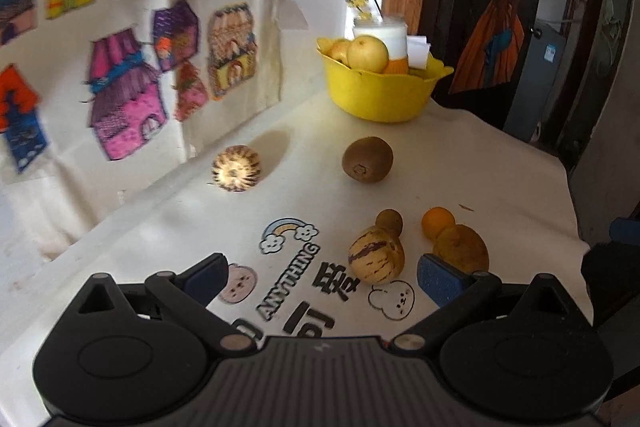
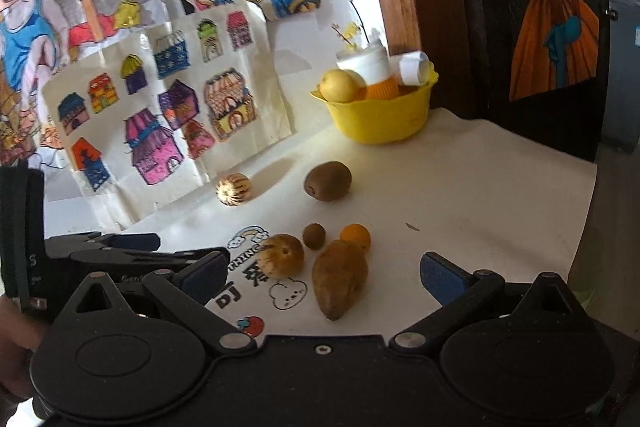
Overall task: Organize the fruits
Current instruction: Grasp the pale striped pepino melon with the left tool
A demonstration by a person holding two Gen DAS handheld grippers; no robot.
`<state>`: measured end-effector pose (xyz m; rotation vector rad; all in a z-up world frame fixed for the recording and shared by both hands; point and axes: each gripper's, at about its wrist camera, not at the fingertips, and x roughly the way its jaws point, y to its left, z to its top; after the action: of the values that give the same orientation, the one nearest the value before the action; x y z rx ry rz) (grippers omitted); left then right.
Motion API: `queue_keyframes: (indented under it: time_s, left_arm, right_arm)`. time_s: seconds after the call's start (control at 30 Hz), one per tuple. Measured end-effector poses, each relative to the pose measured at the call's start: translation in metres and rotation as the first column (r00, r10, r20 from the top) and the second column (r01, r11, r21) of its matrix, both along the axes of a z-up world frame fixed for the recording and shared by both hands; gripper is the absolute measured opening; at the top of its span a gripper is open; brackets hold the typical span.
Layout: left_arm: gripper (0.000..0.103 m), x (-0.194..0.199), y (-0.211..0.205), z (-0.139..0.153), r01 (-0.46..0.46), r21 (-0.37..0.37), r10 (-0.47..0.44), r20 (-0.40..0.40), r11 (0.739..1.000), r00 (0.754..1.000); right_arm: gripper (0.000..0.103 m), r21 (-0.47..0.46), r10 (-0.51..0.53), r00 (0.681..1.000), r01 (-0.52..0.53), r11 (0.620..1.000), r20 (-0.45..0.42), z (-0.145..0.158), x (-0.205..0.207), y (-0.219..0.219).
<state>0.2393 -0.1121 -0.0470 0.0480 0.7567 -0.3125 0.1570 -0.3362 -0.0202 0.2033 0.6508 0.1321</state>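
A yellow bowl (image 1: pixel 380 95) (image 2: pixel 380 115) at the back of the table holds yellow pears, a white-and-orange cup and paper. Loose on the white cloth lie a striped round fruit (image 1: pixel 236 168) (image 2: pixel 233 189) near the wall, a kiwi (image 1: pixel 367 159) (image 2: pixel 328 181), a purple-striped melon (image 1: pixel 376 255) (image 2: pixel 280 254), a small brown fruit (image 1: pixel 389 221) (image 2: pixel 314 235), a small orange (image 1: pixel 437 222) (image 2: pixel 355 235) and a long brown fruit (image 1: pixel 460 247) (image 2: pixel 339 277). My left gripper (image 1: pixel 320 277) is open and empty, just short of the striped melon. My right gripper (image 2: pixel 322 277) is open and empty around the long brown fruit.
Children's drawings (image 1: pixel 132 67) (image 2: pixel 160 107) hang on the wall at the left. The cloth has printed cartoons and text (image 1: pixel 296 267). The table's right edge (image 1: pixel 576 211) drops off beside dark furniture. The left gripper's body (image 2: pixel 100 251) shows at the left in the right wrist view.
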Motion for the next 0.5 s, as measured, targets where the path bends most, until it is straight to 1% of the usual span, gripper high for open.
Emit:
queue_keyframes:
  time_s: [0.13, 0.33, 0.5]
  left_arm:
    - [0.102, 0.022, -0.01, -0.011, 0.01, 0.018, -0.01, -0.017, 1.0, 1.0]
    - [0.102, 0.045, -0.028, -0.027, 0.063, 0.054, -0.061, -0.045, 0.997, 0.997]
    - [0.102, 0.058, -0.034, -0.038, 0.073, 0.031, -0.07, -0.083, 0.997, 0.994]
  right_arm:
    - [0.102, 0.03, -0.01, 1.0, 0.011, 0.999, -0.024, -0.017, 0.013, -0.011]
    - [0.102, 0.045, -0.004, 0.999, 0.006, 0.999, -0.046, -0.036, 0.029, -0.019]
    - [0.102, 0.057, 0.009, 0.999, -0.006, 0.998, -0.052, -0.043, 0.035, -0.021]
